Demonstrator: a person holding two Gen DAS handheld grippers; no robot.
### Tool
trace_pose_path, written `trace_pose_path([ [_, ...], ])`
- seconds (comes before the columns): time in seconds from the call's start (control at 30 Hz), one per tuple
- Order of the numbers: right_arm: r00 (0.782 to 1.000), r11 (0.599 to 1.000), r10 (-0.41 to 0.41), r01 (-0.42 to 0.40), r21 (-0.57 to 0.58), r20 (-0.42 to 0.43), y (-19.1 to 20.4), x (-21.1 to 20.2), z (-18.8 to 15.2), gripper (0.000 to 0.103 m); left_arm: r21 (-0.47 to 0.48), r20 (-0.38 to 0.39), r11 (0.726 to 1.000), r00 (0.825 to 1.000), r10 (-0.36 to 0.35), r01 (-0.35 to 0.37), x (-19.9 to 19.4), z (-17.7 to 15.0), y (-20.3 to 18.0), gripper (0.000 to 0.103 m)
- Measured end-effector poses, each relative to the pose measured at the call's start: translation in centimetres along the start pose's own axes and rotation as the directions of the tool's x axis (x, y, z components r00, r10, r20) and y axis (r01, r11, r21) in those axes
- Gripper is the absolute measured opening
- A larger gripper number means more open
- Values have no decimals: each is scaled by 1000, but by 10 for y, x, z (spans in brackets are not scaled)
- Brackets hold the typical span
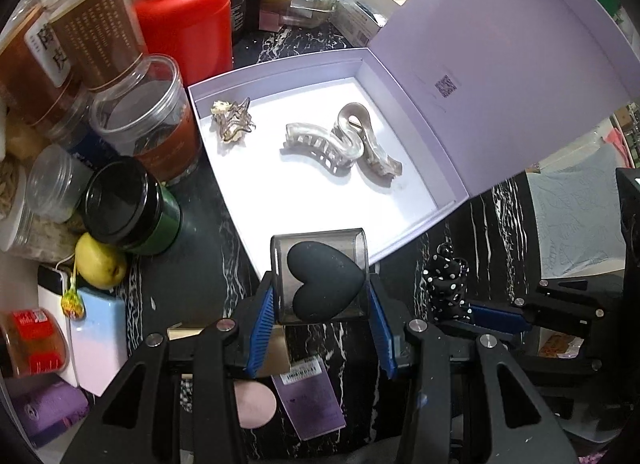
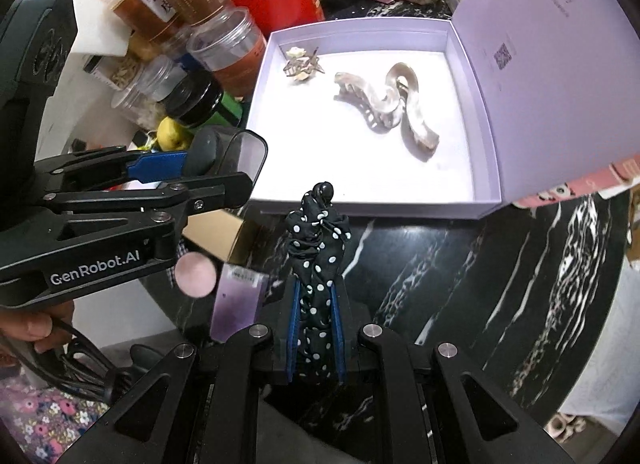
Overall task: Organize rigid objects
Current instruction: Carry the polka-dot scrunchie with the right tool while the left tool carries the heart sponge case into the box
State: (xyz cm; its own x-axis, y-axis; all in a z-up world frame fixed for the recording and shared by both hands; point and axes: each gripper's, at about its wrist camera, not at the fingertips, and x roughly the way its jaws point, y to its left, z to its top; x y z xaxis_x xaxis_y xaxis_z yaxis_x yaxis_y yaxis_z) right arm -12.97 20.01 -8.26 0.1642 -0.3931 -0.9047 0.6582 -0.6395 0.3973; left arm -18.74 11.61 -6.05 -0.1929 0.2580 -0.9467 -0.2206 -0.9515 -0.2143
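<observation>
Two items in transit: each gripper carries one piece toward the open lavender box [image 1: 280,76].
Heart clip: black heart-shaped clip [image 1: 324,282] in a smoky clear frame, pinched across its width between the blue pads [image 1: 262,316] of the left gripper [image 1: 322,304], jaws partly closed on it; it hangs just at the box's near rim, at 6 o'clock of the white floor, judged ready to go in.
Polka-dot piece: black, white-dotted fabric-covered clip [image 2: 316,260], clamped upright in the right gripper [image 2: 314,328], jaws fully closed on it; it sits above the dark marble counter [image 2: 460,264], just short of the box's near wall.
Box contents: large pearly claw clip [image 1: 340,144] near centre; small tortoise clip [image 1: 232,120] at 10 o'clock in the far-left corner. Judged sorted already.
Free space: bare floor at 6 to 7 o'clock, likely why both grippers approach from the near side.
Lid: hinged open at 3 o'clock, clear of the approach.
Surroundings: jars [image 1: 148,120], red bottle [image 1: 188,24] and a pear [image 1: 100,260] crowd the 9 o'clock side; risk of a knock there.
</observation>
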Motion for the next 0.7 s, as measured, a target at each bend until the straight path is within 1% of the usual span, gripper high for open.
trace_pose_path([
  [0.4, 1000, 1000, -1, 1, 8, -15, -18, 11, 37, 14, -23, -25, 1000, 1000, 10, -10, 21, 34, 13, 43],
  [0.7, 1000, 1000, -11, 11, 13, -5, -28, 16, 66, 14, -14, -9, 1000, 1000, 19, -19, 28, 63, 20, 43],
])
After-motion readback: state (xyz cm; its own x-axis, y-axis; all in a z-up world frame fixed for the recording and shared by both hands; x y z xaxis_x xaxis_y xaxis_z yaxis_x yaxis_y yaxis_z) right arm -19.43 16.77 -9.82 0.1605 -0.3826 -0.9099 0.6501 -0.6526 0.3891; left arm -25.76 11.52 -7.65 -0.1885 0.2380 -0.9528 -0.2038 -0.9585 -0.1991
